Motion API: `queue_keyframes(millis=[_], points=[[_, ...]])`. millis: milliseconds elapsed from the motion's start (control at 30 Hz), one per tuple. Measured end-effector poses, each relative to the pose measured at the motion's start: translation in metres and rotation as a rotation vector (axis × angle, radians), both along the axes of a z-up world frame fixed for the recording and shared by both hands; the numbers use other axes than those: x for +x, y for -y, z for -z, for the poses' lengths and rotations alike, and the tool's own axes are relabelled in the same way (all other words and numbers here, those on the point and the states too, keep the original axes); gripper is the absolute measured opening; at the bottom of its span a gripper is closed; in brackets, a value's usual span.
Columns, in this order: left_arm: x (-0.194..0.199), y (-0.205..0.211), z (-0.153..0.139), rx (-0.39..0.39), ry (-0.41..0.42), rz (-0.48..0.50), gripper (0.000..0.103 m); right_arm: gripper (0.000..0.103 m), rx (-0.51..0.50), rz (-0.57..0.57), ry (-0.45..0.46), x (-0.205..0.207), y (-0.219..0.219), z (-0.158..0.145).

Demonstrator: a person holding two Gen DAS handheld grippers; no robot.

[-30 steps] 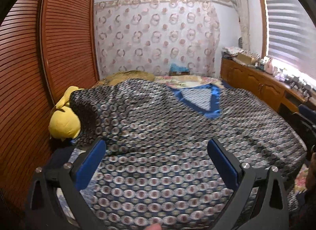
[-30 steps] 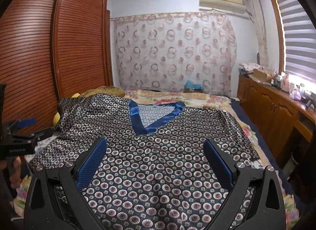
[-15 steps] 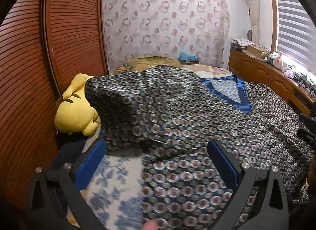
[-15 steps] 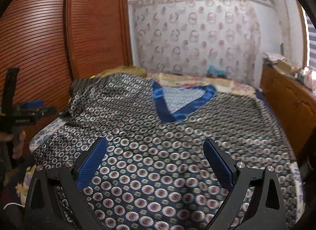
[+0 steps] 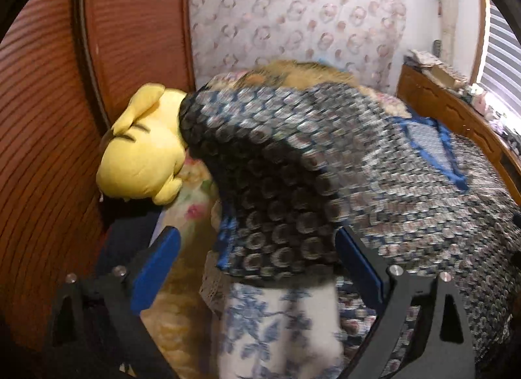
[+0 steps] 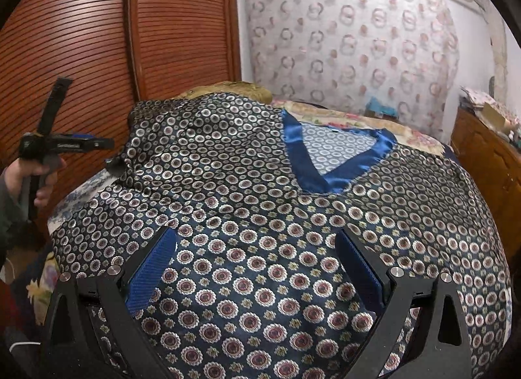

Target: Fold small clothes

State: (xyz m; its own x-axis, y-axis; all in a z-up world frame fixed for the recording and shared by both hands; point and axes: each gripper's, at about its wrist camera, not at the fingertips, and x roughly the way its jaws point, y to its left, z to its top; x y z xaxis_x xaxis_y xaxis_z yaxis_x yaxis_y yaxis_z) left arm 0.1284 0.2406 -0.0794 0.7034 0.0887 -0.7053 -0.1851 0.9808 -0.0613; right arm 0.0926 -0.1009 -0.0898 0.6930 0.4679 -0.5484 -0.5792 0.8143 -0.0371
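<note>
A dark satin top (image 6: 260,190) printed with circles and trimmed with a blue V-neck (image 6: 325,180) lies spread on the bed. In the left wrist view its left sleeve (image 5: 276,232) hangs blurred over the bed's edge. The sleeve's hem sits between the jaws of my left gripper (image 5: 255,235), which are closing; the pads stand apart from the cloth. The right wrist view shows that gripper (image 6: 65,144) in a hand at the far left, beside the sleeve. My right gripper (image 6: 255,235) hovers open over the top's front, nothing between its pads.
A yellow plush toy (image 5: 143,151) lies against the slatted wooden wardrobe doors (image 6: 97,53), just left of the sleeve. A blue floral sheet (image 5: 267,320) shows below the hem. A wooden cabinet (image 6: 482,157) runs along the right of the bed; a patterned curtain (image 6: 342,46) hangs behind.
The left gripper swung left and down to the sleeve, whose hem now lies between its slightly narrowed jaws. The right gripper dropped lower and closer over the top's front.
</note>
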Motion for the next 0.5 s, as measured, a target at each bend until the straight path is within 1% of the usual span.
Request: queue_keyframes(millis=[67, 200, 267, 333, 400, 467, 500], points=[[0.007, -0.009, 0.013, -0.026, -0.057, -0.013, 0.086, 0.1, -0.016, -0.005, -0.004, 0.001, -0.003, 0.004], [0.011, -0.017, 0.031, -0.062, -0.118, -0.038, 0.085, 0.1, -0.016, -0.01, -0.006, 0.001, -0.003, 0.005], [0.013, -0.017, 0.036, -0.072, -0.134, -0.04, 0.084, 0.1, -0.01, -0.011, -0.009, 0.001, -0.003, 0.005], [0.013, -0.017, 0.039, -0.095, -0.129, -0.033, 0.081, 0.1, -0.006, -0.01, -0.014, 0.002, -0.002, 0.006], [0.013, -0.019, 0.039, -0.119, -0.124, -0.024, 0.073, 0.1, -0.005, -0.01, -0.014, 0.002, -0.002, 0.006], [0.013, -0.019, 0.037, -0.124, -0.117, -0.02, 0.056, 0.1, -0.004, -0.01, -0.012, 0.002, -0.001, 0.006], [0.012, -0.018, 0.035, -0.118, -0.115, -0.018, 0.049, 0.1, -0.004, -0.011, -0.01, 0.002, -0.001, 0.006]])
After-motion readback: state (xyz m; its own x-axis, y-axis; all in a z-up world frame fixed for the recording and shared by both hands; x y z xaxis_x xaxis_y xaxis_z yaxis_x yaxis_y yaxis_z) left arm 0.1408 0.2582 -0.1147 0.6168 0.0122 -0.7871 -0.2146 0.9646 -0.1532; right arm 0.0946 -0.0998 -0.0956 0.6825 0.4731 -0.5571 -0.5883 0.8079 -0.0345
